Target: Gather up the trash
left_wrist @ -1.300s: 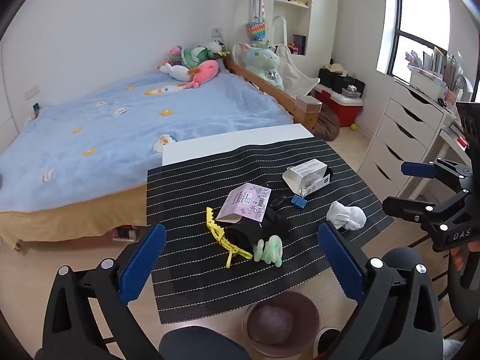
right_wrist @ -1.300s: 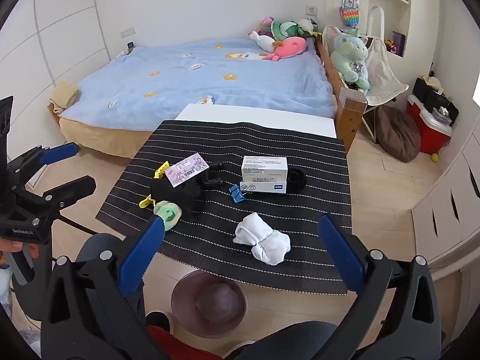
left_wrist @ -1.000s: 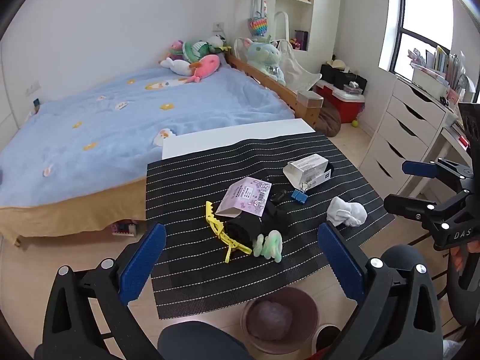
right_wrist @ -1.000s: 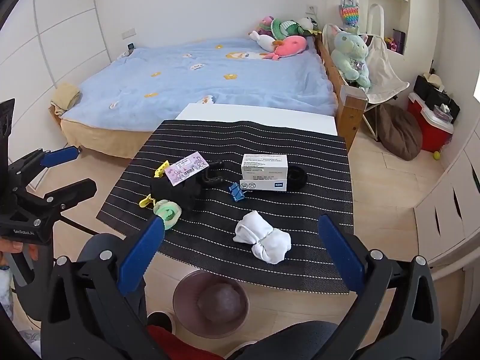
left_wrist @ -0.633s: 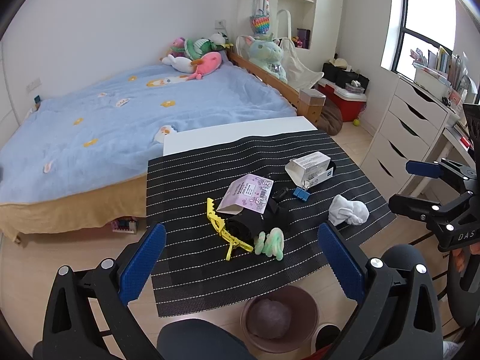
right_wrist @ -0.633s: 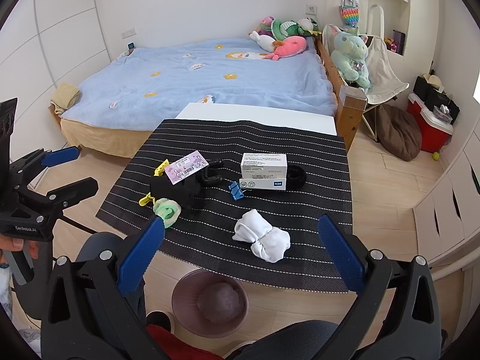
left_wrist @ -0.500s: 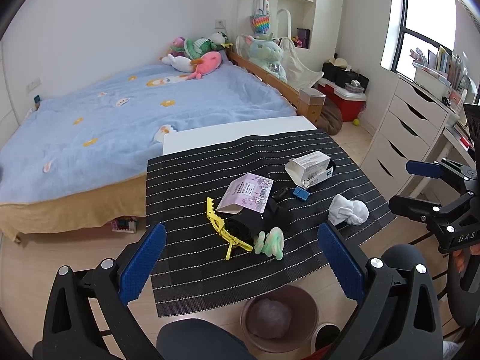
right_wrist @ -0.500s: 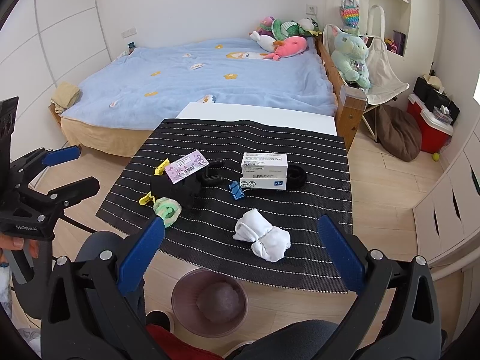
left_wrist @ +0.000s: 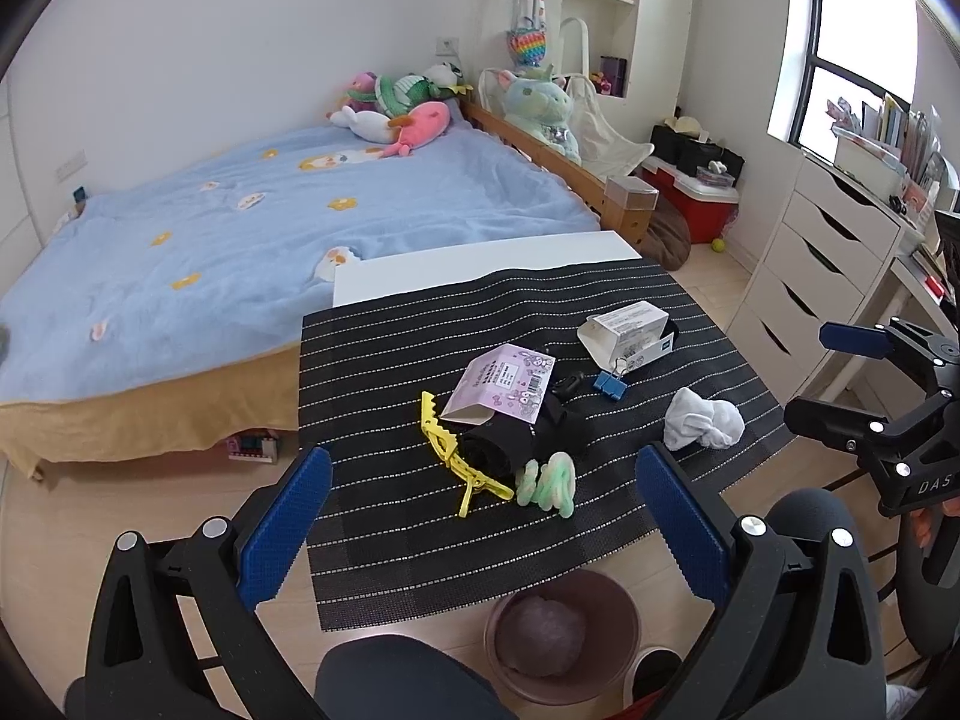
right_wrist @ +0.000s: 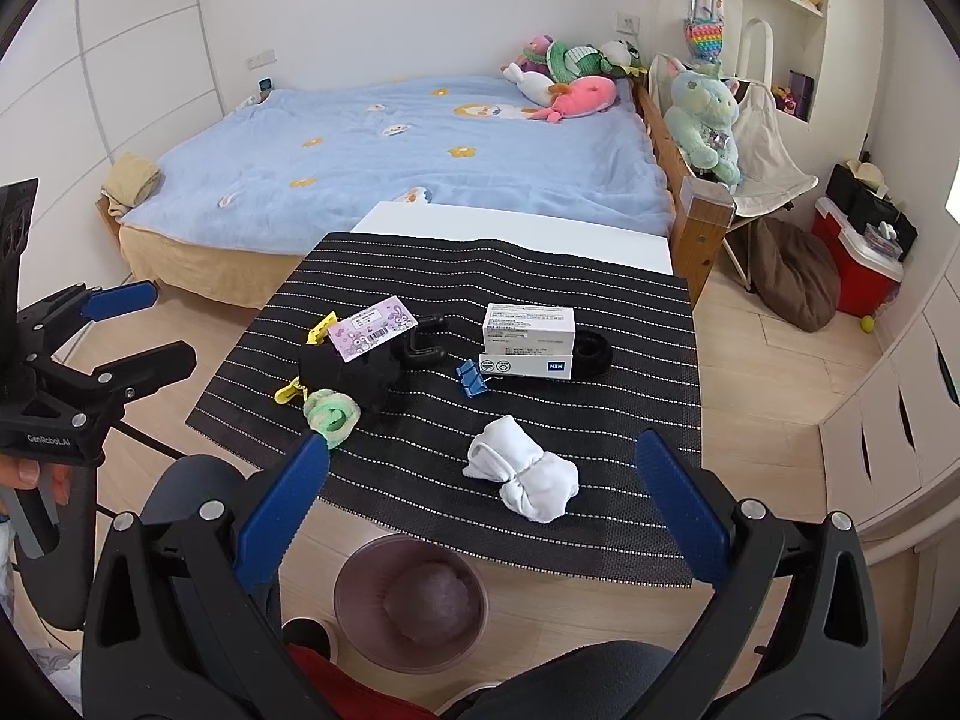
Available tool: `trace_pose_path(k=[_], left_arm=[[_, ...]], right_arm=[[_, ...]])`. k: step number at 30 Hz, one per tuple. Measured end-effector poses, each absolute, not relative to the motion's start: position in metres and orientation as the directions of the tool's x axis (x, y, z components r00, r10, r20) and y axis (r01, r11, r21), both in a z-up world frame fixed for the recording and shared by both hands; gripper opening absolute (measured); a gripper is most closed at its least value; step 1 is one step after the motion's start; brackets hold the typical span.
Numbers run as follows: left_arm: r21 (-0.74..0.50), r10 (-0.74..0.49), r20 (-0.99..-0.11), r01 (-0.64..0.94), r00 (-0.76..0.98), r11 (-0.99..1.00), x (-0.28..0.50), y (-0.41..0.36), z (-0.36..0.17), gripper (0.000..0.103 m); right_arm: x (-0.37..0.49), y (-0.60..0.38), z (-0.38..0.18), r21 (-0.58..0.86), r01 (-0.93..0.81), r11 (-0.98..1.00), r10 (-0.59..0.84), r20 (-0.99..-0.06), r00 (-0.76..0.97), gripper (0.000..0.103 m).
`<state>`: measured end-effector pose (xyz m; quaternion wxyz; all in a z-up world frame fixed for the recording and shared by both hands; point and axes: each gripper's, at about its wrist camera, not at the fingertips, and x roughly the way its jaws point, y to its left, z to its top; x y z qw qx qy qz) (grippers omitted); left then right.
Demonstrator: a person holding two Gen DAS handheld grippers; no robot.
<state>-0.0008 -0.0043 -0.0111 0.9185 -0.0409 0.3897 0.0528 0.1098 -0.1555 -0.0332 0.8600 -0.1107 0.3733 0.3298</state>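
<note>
A low table with a black striped mat [left_wrist: 384,360] [right_wrist: 630,324] holds a purple card packet [left_wrist: 503,383] [right_wrist: 372,324], a white carton [left_wrist: 627,333] [right_wrist: 529,341], a white crumpled wad [left_wrist: 702,426] [right_wrist: 522,475], a green-white scrunchie [left_wrist: 547,483] [right_wrist: 330,413], a yellow clip [left_wrist: 447,453], a blue binder clip [left_wrist: 610,385] [right_wrist: 472,379] and black cloth [left_wrist: 510,444]. A pink bin [left_wrist: 564,633] [right_wrist: 411,600] stands on the floor below the mat's near edge. My left gripper [left_wrist: 483,531] and right gripper [right_wrist: 483,510] are both open and empty, held above the near edge.
A bed with a blue blanket [left_wrist: 240,228] lies behind the table. White drawers [left_wrist: 822,264] stand to the right. A red cooler [right_wrist: 858,264] and a brown beanbag [right_wrist: 792,276] sit on the floor at the right.
Both grippers have drifted only slightly; the left wrist view has tilted a little. Nothing on the mat has moved.
</note>
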Motion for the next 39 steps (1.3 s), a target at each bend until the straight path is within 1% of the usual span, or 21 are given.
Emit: trace_pose_path(k=[29,39], left_arm=[[-0.039,0.060,-0.727,-0.130,0.684,0.991,0.000,-0.002,-0.011,0.097],[-0.046,0.055,-0.730,-0.130,0.681,0.990,0.003,0.000,-0.016,0.097]], right_arm=[[0.111,-0.157,-0.042,0.075,-0.656,0.751,0.487,-0.733,0.474,0.100],[0.120,-0.153,-0.048,0.056,-0.668,0.742,0.471,-0.753,0.459,0.100]])
